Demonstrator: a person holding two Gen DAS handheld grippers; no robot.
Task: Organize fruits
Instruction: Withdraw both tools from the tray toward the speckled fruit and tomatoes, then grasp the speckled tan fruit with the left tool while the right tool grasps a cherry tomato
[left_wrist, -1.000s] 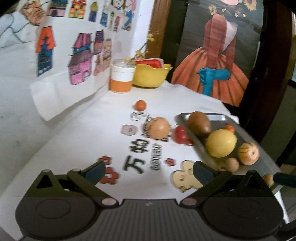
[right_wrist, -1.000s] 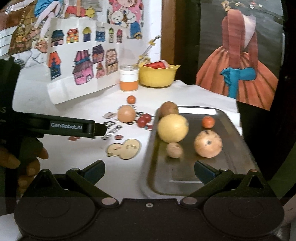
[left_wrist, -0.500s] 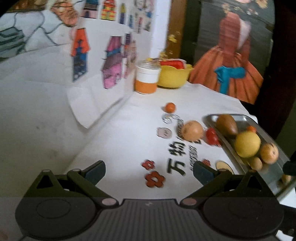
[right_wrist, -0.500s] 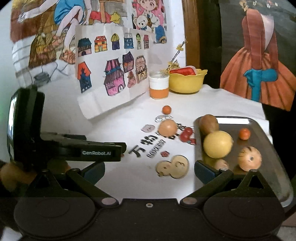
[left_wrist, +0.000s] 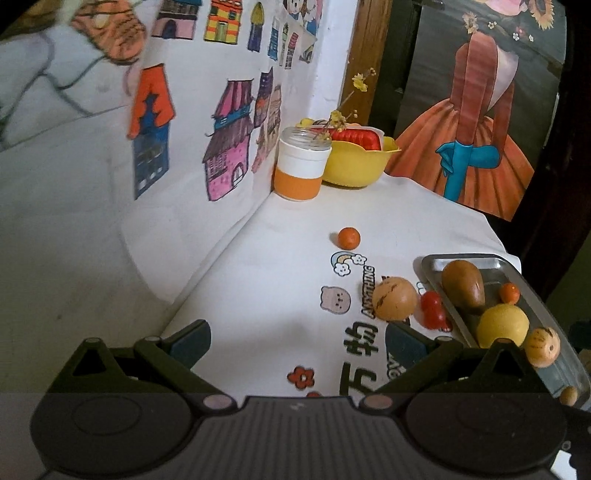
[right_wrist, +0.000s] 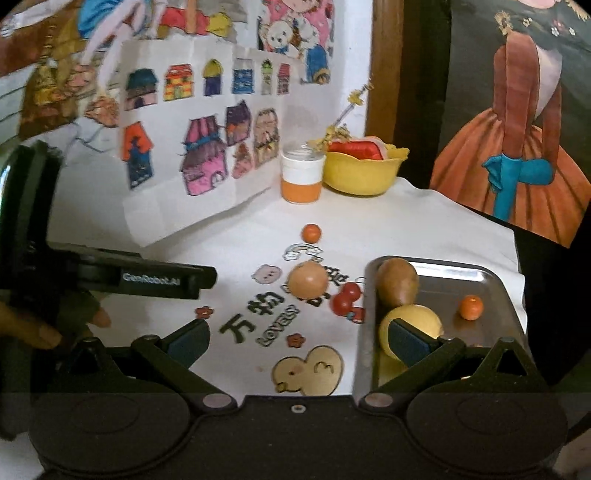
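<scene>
While both pairs of jaws stand wide apart and empty, I have nothing in hand on either side. My left gripper (left_wrist: 297, 338) hovers over the white tablecloth (left_wrist: 280, 236), and the nearest loose fruit, a round tan one (left_wrist: 394, 303), lies just ahead and to the right of its right finger. Touching that fruit's right side sits a pair of small red fruits (left_wrist: 432, 309), pressed close against the edge of the metal tray (right_wrist: 491, 280). Farther ahead, well apart from the others, a small orange fruit (left_wrist: 348, 237) rests alone on the cloth.

My right gripper (right_wrist: 297, 338) looks across the tray's left edge, where a yellow fruit (right_wrist: 410, 325), a brown oval fruit (right_wrist: 397, 282) and another small orange one (right_wrist: 471, 307) already sit. From there the tan fruit lies ahead and slightly left.

I judge three pieces remain outside the tray. The tan one is round, so no grip axis matters; the left gripper seems nearer to it.
</scene>
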